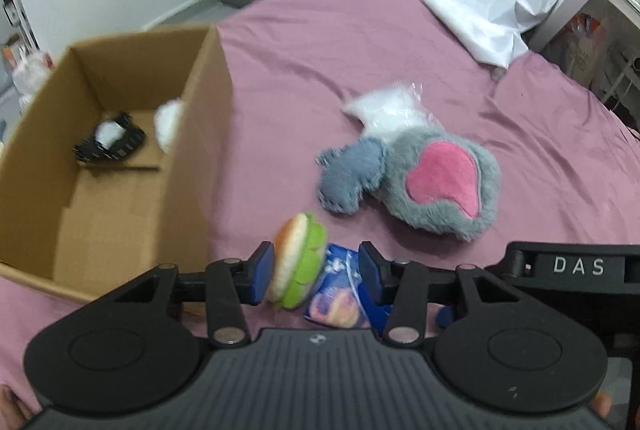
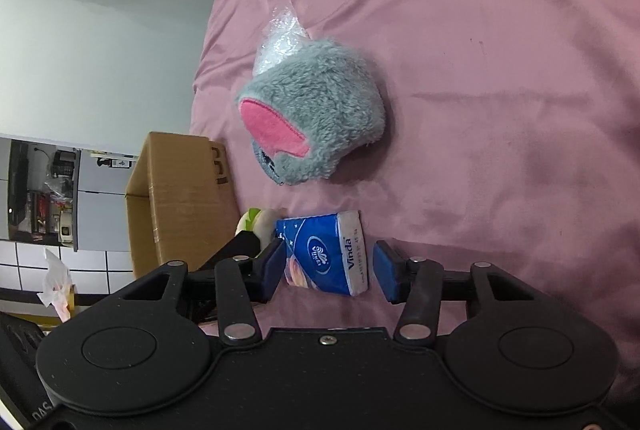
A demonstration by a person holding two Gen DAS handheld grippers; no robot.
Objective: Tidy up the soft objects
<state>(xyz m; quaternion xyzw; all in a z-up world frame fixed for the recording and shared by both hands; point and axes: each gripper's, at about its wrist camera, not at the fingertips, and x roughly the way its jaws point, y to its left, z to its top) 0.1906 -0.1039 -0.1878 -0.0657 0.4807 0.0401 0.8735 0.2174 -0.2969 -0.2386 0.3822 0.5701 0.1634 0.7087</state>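
Left claw [image 1: 314,276], spread, straddles the burger toy [image 1: 298,262] low centre; right claw [image 2: 328,270], spread, brackets the tissue pack [image 2: 326,254]. Close squarely and gently, then carry to the box [image 1: 192,78], upper left.

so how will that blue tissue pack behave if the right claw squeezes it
The tissue pack looks soft, so it will probably squash between the pads rather than resist. Its glossy plastic wrap may be a bit slippery. It seems light and lies flat on the sheet, so it likely won't roll, though it might slide. The right claw is open around it.
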